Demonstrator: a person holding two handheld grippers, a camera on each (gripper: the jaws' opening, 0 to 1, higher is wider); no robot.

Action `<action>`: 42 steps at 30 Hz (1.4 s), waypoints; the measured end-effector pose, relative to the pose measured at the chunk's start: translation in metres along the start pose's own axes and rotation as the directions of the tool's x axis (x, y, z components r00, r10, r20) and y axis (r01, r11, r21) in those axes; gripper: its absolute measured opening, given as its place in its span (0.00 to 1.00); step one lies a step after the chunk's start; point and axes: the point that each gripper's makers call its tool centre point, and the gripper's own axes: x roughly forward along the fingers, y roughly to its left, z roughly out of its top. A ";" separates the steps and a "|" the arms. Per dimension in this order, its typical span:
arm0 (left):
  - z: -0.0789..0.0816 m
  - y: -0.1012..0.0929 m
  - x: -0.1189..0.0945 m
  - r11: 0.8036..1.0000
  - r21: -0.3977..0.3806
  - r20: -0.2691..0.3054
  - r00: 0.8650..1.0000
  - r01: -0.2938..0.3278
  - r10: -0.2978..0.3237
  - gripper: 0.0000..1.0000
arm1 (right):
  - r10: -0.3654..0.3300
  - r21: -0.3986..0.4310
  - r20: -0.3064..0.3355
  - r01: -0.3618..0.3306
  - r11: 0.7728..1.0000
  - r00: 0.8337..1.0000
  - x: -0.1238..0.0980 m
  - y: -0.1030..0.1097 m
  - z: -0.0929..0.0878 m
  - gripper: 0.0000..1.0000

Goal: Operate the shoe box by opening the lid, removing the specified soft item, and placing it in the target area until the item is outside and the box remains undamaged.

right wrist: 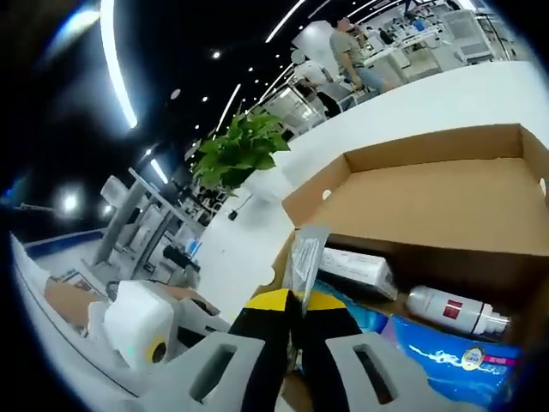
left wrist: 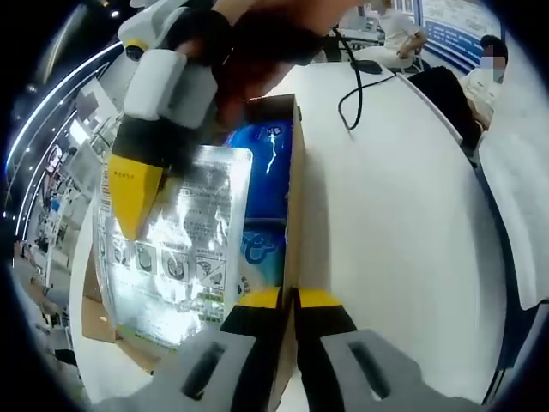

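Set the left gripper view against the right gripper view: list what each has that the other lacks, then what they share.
Left gripper view: a black cable, and the left gripper shut on the brown cardboard shoe box wall. Right gripper view: a white red-labelled bottle and a green leafy plant. Both: the box, a blue packet, and a silver foil pouch pinched by the right gripper.

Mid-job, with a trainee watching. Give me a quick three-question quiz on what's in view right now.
1. True or false: the lid of the shoe box is shut.
2. What does the right gripper hold? A) silver pouch B) white bottle C) blue pack
3. Fill in: the left gripper pinches the shoe box's side ____.
Key: 1 false; 2 A; 3 wall.
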 end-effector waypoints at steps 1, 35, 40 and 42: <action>0.000 0.000 0.000 1.000 -0.001 0.000 1.000 0.000 0.000 0.04 | 0.000 -0.002 0.003 0.000 1.000 1.000 -0.001 0.001 0.002 0.00; -0.001 0.000 0.000 1.000 0.001 -0.009 1.000 0.004 -0.004 0.04 | -0.016 0.011 0.105 0.015 1.000 0.994 -0.069 0.033 0.033 0.00; -0.001 -0.001 0.000 1.000 0.001 -0.011 1.000 0.003 -0.003 0.04 | -0.018 0.001 0.111 0.018 1.000 0.994 -0.081 0.030 0.035 0.00; -0.001 -0.001 0.000 1.000 0.002 -0.012 1.000 0.003 -0.003 0.04 | -0.024 -0.001 0.111 0.025 1.000 0.993 -0.086 0.028 0.035 0.00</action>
